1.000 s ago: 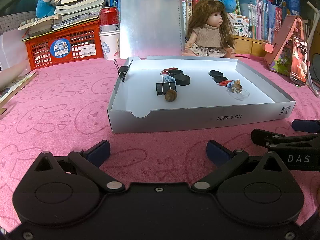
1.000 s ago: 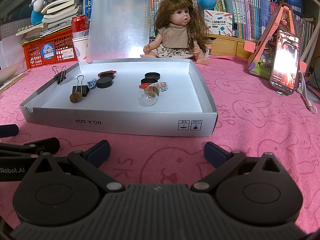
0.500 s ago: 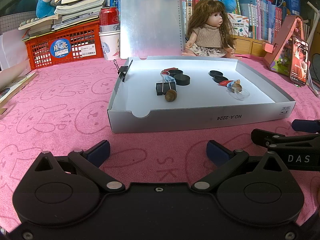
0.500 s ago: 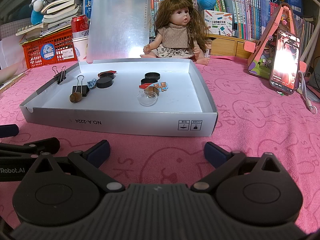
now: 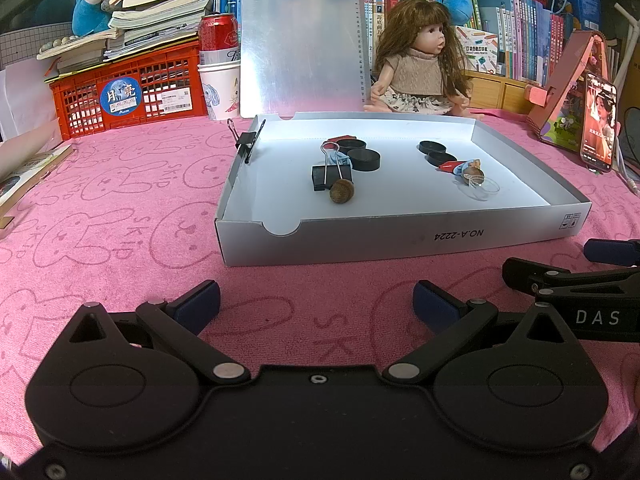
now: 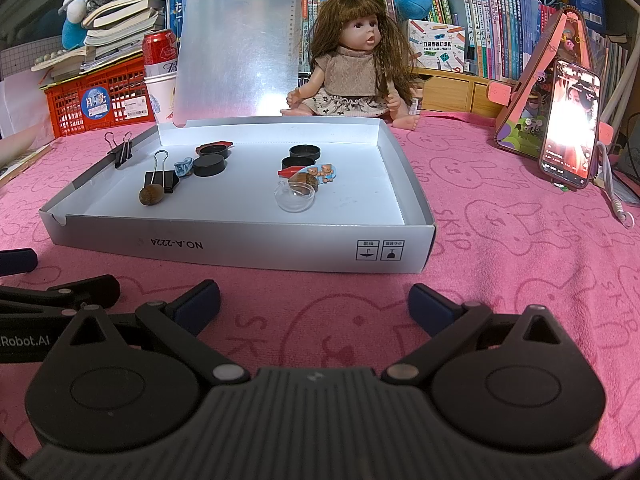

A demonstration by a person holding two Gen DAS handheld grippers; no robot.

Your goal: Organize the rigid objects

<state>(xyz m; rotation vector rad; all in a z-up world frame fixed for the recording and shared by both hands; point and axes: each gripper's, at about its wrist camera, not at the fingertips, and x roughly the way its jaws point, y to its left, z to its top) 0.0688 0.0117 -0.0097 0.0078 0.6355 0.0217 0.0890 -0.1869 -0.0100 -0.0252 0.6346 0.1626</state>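
A shallow grey cardboard box [image 5: 400, 236] [image 6: 240, 240] lies on the pink cloth. Inside lie a black binder clip [image 5: 330, 174] [image 6: 162, 178], a brown nut [image 5: 341, 192] [image 6: 151, 195], black round caps [image 5: 363, 159] [image 6: 209, 165], a second pair of caps [image 5: 436, 152] [image 6: 305, 152], a clear plastic dome [image 5: 480, 187] [image 6: 295, 197] and a small bear charm [image 6: 322, 172]. Another binder clip [image 5: 246, 140] [image 6: 122, 150] grips the box's left wall. My left gripper [image 5: 316, 304] and right gripper [image 6: 314, 304] are both open and empty, in front of the box.
A doll [image 5: 416, 68] [image 6: 354, 64] sits behind the box beside an upright metal clipboard [image 5: 302, 40]. A red crate [image 5: 124, 92] with books and a can stands back left. A phone [image 6: 570, 124] leans on a pink stand at the right.
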